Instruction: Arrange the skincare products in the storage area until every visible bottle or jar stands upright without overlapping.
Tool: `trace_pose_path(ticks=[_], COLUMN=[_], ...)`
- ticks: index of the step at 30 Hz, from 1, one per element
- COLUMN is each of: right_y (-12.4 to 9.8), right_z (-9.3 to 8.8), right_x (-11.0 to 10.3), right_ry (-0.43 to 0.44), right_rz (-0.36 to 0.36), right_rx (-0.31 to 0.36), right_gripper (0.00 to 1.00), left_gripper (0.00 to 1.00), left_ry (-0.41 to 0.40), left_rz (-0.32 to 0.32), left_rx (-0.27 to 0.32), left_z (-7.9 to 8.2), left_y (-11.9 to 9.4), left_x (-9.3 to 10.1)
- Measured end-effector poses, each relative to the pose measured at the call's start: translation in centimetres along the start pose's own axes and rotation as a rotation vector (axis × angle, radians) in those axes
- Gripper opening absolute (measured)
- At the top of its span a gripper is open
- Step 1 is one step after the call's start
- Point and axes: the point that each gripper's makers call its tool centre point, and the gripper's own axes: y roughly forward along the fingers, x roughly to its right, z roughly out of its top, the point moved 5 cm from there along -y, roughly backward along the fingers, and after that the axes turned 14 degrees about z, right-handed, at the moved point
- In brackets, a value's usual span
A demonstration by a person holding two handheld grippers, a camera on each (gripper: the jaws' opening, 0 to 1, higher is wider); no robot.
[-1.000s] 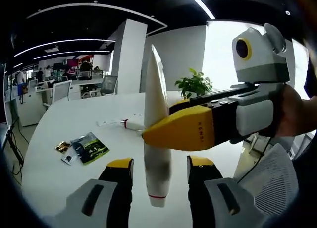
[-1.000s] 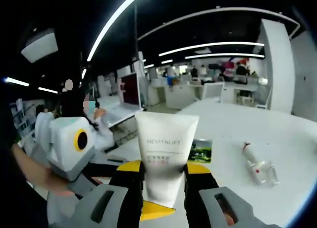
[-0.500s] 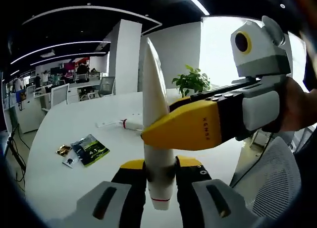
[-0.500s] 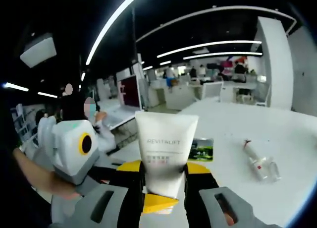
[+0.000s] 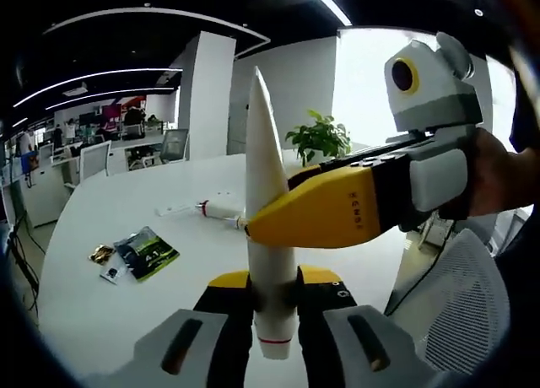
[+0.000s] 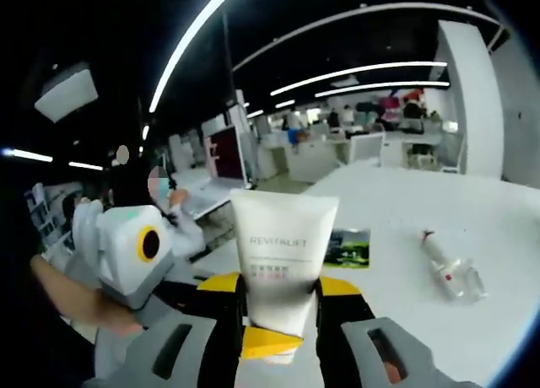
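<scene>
Both grippers clamp the same tube, held up in the air above the table, not resting on anything.

L gripper: jaws closed tight on the tube's lower part, near the cap end w/ a red ring. R gripper comes in from the right in the left gripper view and pinches the tube higher up, abt mid-body. In the right gripper view the R gripper has its jaws closed on the flat face of the tube, "REVITALIFT" print readable; the L gripper shows as a yellow tip just below it.

Key relation: tube's long axis runs roughly straight up along the L jaws, crimped end far from them, cap end nearest. The two grips cross at abt right angles, so either could let go w/o dropping it. L holds nearer the cap, so prob the better one to set it down cap-first.

Room: table is wide and mostly bare. A bottle lies on its side, well apart from the tube, and some sachets lie flat, also apart. Table edge curves close below the grippers, w/ a mesh chair beside it, so set-down should go further in, away from that edge.
</scene>
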Motion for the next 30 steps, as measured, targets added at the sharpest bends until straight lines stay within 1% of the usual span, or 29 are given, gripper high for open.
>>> trace_pose_path(ticks=[3, 4, 7, 16, 21, 22, 24, 25, 27, 30], right_y=[-0.1, 0.0, 0.0, 0.0, -0.2, -0.3, -0.4, -0.4, -0.5, -0.6], right_z=[0.3, 0.4, 0.6, 1.3, 1.7, 1.9, 2.1, 2.1, 2.4, 3.0], right_x=[-0.1, -0.2, -0.5, -0.7, -0.6, -0.6, -0.6, -0.7, -0.8, -1.0], right_ry=[0.03, 0.029, -0.006, -0.006, -0.016, -0.023, -0.057, -0.068, -0.096, -0.132], right_rz=[0.067, 0.085, 0.105, 0.156, 0.189, 0.202, 0.224, 0.244, 0.282, 0.329], right_rx=[0.007, 0.012, 0.01, 0.031, 0.048, 0.052, 0.061, 0.058, 0.06, 0.067], right_gripper=[0.26, 0.26, 0.26, 0.25, 0.26, 0.27, 0.29, 0.29, 0.29, 0.31], left_gripper=[0.14, 0.14, 0.14, 0.14, 0.14, 0.14, 0.14, 0.14, 0.14, 0.14], left_ry=[-0.03, -0.039, -0.053, -0.037, -0.02, -0.014, 0.001, 0.003, 0.001, 0.001], left_rz=[-0.019, -0.023, -0.042, -0.088, -0.132, -0.136, -0.168, -0.174, -0.213, -0.246], left_rx=[0.005, 0.006, 0.016, 0.04, 0.043, 0.042, 0.041, 0.042, 0.044, 0.053], left_z=[0.0, 0.1, 0.3, 0.9, 1.1, 1.1, 1.2, 1.2, 1.3, 1.7], left_y=[-0.3, -0.4, -0.6, -0.9, -1.0, -1.0, -1.1, -1.1, -1.2, -1.4], left_x=[-0.3, -0.4, -0.6, -1.2, -0.9, -0.9, -0.6, -0.5, -0.1, 0.2])
